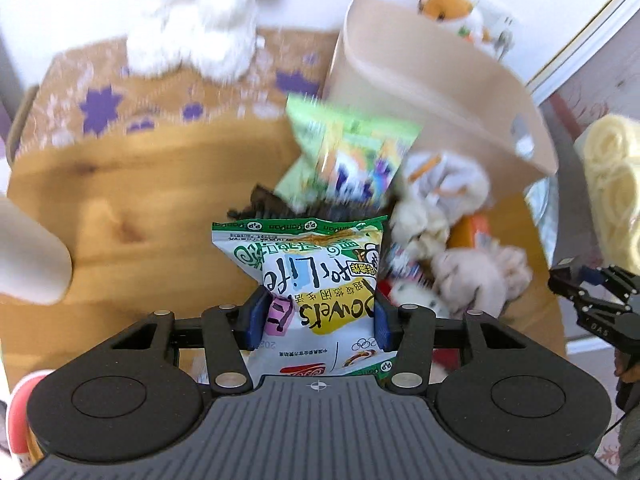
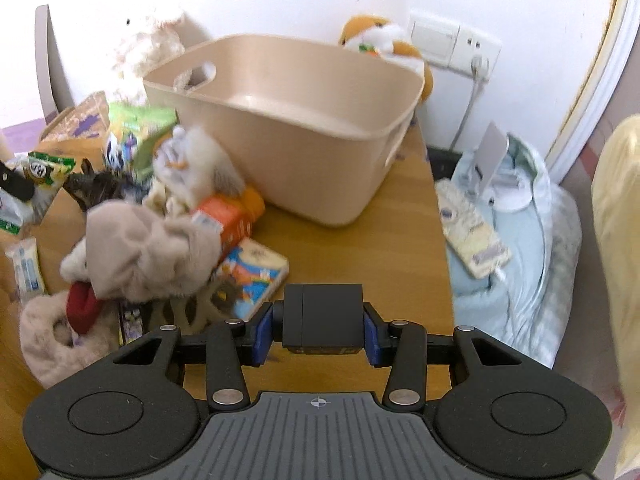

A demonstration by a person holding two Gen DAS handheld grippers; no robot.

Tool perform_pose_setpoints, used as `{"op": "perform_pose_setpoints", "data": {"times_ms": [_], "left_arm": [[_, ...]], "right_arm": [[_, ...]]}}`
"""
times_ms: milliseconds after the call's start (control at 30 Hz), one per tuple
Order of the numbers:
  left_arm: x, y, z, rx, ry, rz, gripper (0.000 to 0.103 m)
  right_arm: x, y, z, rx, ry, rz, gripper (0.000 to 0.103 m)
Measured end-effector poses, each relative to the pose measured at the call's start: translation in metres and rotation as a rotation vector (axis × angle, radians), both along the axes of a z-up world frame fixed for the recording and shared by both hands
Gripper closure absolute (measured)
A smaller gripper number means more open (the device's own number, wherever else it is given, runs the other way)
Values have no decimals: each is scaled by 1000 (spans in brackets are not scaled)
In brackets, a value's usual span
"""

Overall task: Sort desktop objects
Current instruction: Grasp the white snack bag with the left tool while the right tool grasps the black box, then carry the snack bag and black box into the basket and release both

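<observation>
At the bottom centre of the left wrist view, the left claw (image 1: 318, 320) pinches a green-and-white snack bag (image 1: 316, 276) between its blue pads, with a small pink item squeezed in beside the left pad. At the bottom centre of the right wrist view, the right claw (image 2: 318, 330) is pressed onto a black box (image 2: 322, 316) above the wooden table (image 2: 360, 248). Just beyond, at left of that frame, lies a jumble: a beige fuzzy slipper (image 2: 148, 248), a colourful booklet (image 2: 254, 276), an orange carton (image 2: 226, 216), a grey-white plush (image 2: 196, 160) and a green snack packet (image 2: 136, 136), all touching or overlapping. Farther back, upper centre, stands a beige plastic tub (image 2: 296, 120). Behind it, against the wall, sit an orange plush (image 2: 380, 40) and a white plush (image 2: 148, 36).
</observation>
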State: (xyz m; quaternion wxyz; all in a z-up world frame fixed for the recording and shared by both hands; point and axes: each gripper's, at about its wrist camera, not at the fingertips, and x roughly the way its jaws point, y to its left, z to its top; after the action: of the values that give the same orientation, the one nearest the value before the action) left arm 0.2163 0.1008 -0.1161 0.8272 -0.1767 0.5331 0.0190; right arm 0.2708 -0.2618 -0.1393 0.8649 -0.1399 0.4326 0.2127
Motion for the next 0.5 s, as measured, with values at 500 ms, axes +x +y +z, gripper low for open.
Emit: {"op": "perform_pose_setpoints", "data": {"times_ms": [500], "left_arm": [[35, -22, 62, 17, -197, -35, 52]], "right_arm": [[39, 9, 65, 55, -161, 42, 62]]}}
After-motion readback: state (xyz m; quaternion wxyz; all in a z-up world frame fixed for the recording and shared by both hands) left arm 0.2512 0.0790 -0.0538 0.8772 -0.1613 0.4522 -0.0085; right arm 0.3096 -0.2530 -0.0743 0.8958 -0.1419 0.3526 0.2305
